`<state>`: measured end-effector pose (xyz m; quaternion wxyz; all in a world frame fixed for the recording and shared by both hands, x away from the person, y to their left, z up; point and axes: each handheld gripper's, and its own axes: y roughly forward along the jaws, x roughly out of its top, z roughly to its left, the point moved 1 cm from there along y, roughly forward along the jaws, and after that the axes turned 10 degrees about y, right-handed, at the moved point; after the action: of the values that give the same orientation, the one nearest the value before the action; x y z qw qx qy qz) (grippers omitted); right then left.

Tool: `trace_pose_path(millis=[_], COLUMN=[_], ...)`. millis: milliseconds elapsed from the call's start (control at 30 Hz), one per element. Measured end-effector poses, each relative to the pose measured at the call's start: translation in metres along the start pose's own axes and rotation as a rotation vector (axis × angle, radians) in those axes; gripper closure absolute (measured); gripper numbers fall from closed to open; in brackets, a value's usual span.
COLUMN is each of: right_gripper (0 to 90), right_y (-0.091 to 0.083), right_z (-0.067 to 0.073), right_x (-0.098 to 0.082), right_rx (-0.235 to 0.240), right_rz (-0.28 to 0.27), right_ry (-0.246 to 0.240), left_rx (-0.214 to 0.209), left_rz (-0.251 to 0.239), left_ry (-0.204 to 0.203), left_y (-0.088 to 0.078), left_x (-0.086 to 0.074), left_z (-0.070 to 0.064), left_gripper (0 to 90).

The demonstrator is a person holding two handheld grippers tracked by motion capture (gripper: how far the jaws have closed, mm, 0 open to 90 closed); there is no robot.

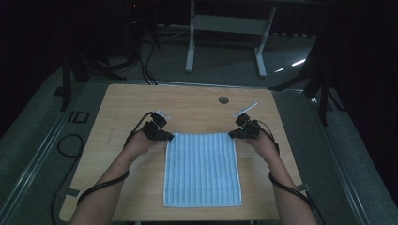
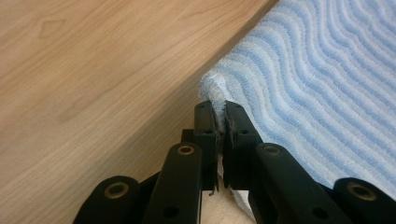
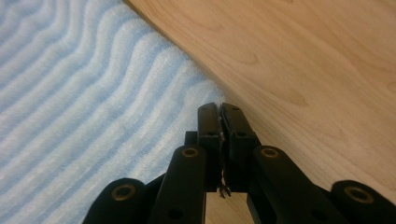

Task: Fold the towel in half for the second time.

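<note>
Both tongs, left and right, are clamped on the far corners of the blue-and-white striped terry towel; such thin pinches may slip when lifting off the wooden counter

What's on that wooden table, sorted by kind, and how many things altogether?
Blue-and-white striped towel: 1, lying flat, pinched at both far corners.
Hand-held grippers: 2, the left gripper and the right gripper, each shut on a towel corner.
Round hole in the table top: 1.
Total: 4
</note>
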<state>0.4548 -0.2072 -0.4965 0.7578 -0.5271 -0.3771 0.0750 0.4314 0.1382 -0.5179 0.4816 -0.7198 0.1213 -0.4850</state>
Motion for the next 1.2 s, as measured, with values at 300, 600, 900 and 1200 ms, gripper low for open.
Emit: trace_pose_path(millis=[300,600,900,1200], right_gripper=[87.0,87.0,87.0,86.8], right_y=[-0.015,-0.044,-0.076,-0.092], right_z=[-0.001,0.013,0.039,0.071], right_x=[0.006,-0.005,-0.05,-0.099], right_rx=[-0.007,0.004,0.017,0.034], right_rz=[-0.018,-0.084,-0.14,-0.168], right_ry=[-0.013,-0.064,-0.114,-0.164], left_rx=[-0.002,-0.022,-0.065,-0.09], left_rz=[-0.039,-0.082,-0.13,-0.107], left_ry=[0.008,0.065,0.144,0.229], left_y=[-0.016,-0.042,-0.066,-0.077], left_x=[0.007,0.005,-0.009,-0.031], left_z=[0.0,-0.023,-0.066,-0.105], left_gripper=[84.6,84.6,84.4,84.4])
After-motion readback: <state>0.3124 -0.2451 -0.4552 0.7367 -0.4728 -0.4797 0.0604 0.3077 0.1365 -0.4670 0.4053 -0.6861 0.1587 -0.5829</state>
